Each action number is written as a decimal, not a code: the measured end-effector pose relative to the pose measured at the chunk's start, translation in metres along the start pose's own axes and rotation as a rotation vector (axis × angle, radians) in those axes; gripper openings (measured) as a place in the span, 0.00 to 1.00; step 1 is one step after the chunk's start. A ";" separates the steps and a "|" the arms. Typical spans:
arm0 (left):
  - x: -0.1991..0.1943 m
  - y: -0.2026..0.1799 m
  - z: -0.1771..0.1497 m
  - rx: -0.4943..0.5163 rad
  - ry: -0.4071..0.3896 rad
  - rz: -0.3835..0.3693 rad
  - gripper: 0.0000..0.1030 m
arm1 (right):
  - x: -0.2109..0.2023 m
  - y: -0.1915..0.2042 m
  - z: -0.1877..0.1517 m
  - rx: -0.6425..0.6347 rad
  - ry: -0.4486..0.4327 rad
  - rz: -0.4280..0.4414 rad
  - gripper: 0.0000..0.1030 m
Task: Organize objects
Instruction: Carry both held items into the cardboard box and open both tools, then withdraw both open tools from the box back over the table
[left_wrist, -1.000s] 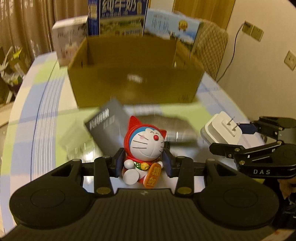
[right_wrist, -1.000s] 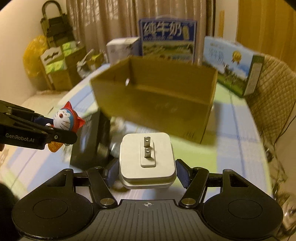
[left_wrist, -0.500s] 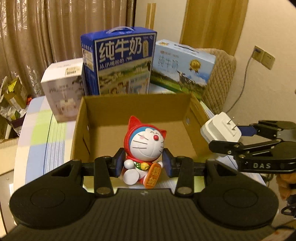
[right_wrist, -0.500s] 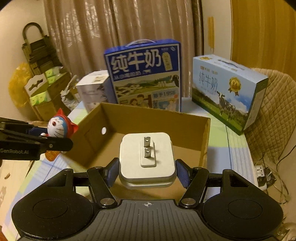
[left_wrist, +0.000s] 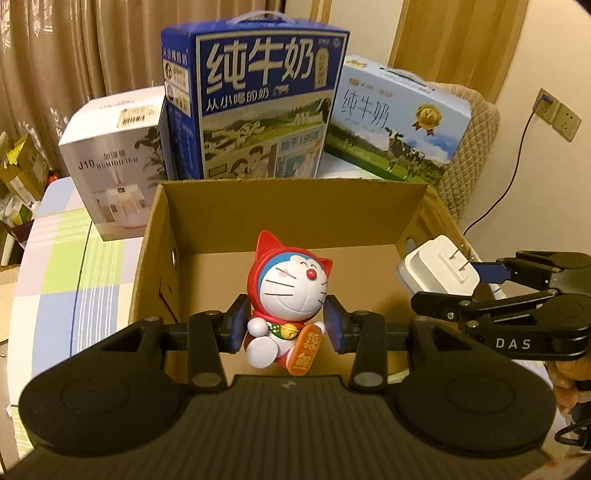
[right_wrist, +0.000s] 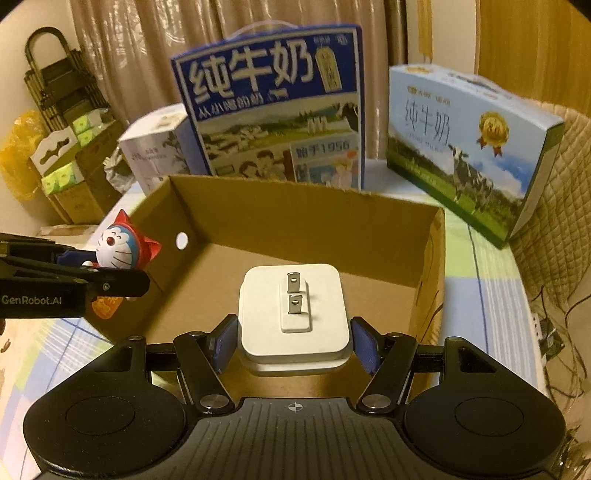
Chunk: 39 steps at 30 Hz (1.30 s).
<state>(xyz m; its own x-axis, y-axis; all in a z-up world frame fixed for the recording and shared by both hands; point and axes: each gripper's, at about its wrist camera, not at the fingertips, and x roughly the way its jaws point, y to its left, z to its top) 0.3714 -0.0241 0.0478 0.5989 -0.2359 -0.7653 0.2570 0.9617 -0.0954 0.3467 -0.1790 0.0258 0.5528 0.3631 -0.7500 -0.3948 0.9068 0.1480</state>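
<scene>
Cardboard box (left_wrist: 288, 218) at frame centre; behind it, upper frame: humidifier box (left_wrist: 114, 173) left, tall milk carton (left_wrist: 258, 99) middle, second milk carton (left_wrist: 399, 122) right.

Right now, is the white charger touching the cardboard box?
Apart. The right wrist view shows the charger clamped in the right gripper, hanging above the box floor.

Behind the cardboard box (left_wrist: 288, 221), we lose the lower part of the dark blue milk carton (left_wrist: 258, 99). The humidifier box (right_wrist: 155, 151) beside that carton is blurred in the right wrist view; its lettering seems unreadable. The box's near wall hides behind the left gripper (left_wrist: 286, 328).
</scene>
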 end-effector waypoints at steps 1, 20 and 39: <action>0.004 0.000 -0.001 -0.001 0.004 0.001 0.36 | 0.004 -0.002 0.000 0.008 0.006 -0.002 0.60; 0.010 0.010 -0.004 -0.073 -0.059 -0.005 0.61 | -0.041 -0.013 -0.007 0.089 -0.158 0.044 0.63; -0.153 0.003 -0.134 -0.149 -0.152 0.109 0.82 | -0.175 0.067 -0.153 0.157 -0.155 0.125 0.63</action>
<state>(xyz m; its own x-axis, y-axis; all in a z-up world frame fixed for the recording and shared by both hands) 0.1791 0.0334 0.0791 0.7272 -0.1374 -0.6725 0.0767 0.9899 -0.1192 0.1113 -0.2146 0.0690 0.6180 0.4917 -0.6134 -0.3549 0.8707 0.3405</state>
